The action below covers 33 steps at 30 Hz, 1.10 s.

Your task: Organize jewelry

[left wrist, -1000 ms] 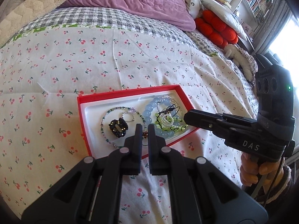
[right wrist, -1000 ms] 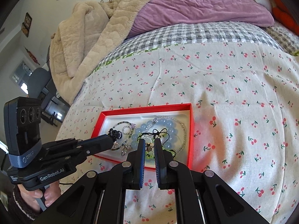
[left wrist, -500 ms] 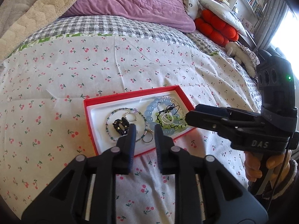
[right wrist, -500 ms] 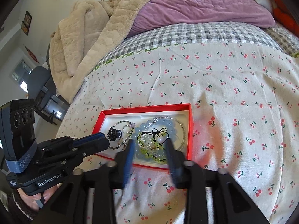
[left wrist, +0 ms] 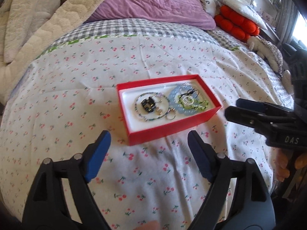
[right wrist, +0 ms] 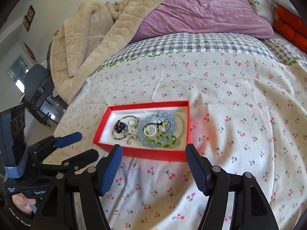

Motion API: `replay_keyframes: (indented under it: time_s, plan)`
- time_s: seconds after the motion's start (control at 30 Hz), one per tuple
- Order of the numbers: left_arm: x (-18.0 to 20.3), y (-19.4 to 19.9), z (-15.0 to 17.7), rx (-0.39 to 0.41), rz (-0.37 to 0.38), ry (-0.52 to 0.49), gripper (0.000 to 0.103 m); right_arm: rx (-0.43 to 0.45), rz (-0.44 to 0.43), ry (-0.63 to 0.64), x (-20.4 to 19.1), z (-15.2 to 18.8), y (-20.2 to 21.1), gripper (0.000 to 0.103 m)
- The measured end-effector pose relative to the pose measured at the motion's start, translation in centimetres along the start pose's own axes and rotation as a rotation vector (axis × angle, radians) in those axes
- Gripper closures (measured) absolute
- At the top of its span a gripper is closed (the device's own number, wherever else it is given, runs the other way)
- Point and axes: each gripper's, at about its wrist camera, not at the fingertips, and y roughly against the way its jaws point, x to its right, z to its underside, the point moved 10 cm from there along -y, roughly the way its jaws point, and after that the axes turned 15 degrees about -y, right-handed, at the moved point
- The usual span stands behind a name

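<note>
A red box (left wrist: 191,119) (right wrist: 99,134) with a white lining lies on the cherry-print bedspread. Inside it are a blue bead bracelet (left wrist: 173,99) (right wrist: 142,128), a green bead bracelet (left wrist: 193,105) (right wrist: 163,140), a thin bead necklace (left wrist: 140,103) (right wrist: 119,137), a black hair clip (left wrist: 146,104) (right wrist: 120,126) and small rings (left wrist: 170,116) (right wrist: 131,139). My left gripper (left wrist: 147,136) hangs just short of the box's near wall, its jaws opening, nothing between them. My right gripper (right wrist: 153,151) hovers by the near wall too, jaws opening and empty.
A beige fleece blanket (right wrist: 92,38) is heaped at the back left beside a purple pillow (right wrist: 201,9). Red cushions (left wrist: 236,25) lie at the far right. A dark chair (right wrist: 36,88) stands off the bed's left side. Bare bedspread (right wrist: 239,115) stretches right of the box.
Both grippers went from shut over the box's contents to wide open, and both drew back and rose, leaving the jewelry in the box.
</note>
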Motion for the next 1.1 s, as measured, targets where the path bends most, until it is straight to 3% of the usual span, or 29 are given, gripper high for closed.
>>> replay_keyframes:
  time_s: [0.07, 0.13, 0.2, 0.27, 0.47, 0.77, 1.1]
  plan:
    - [-0.3, 0.3, 0.8, -0.022, -0.031, 0.008, 0.015, 0.008, 0.022, -0.006, 0.2, 0.6, 0.6, 0.026]
    - [-0.7, 0.7, 1.5, -0.036, -0.079, 0.014, 0.005, 0.022, 0.050, -0.015, 0.5, 1.2, 1.3, 0.015]
    - [-1.1, 1.2, 2.2, -0.045, -0.126, 0.024, 0.001, 0.040, 0.079, -0.015, 0.7, 1.6, 1.9, 0.011]
    - [-1.3, 1.6, 3.2, -0.067, -0.154, 0.041, 0.001, 0.056, 0.118, -0.008, 1.1, 2.1, 2.4, 0.000]
    - [-1.0, 2.0, 6.7, -0.156, -0.195, 0.081, 0.001, 0.051, 0.268, 0.056, 2.1, 4.6, 3.1, 0.000]
    - [-0.8, 2.8, 8.5, -0.149, -0.235, 0.137, 0.001, 0.036, 0.303, 0.131, 0.5, 6.7, 3.2, 0.000]
    - [-1.0, 1.7, 8.5, -0.166, -0.251, 0.124, 0.001, -0.012, 0.330, 0.080, 1.7, 6.2, 1.0, 0.000]
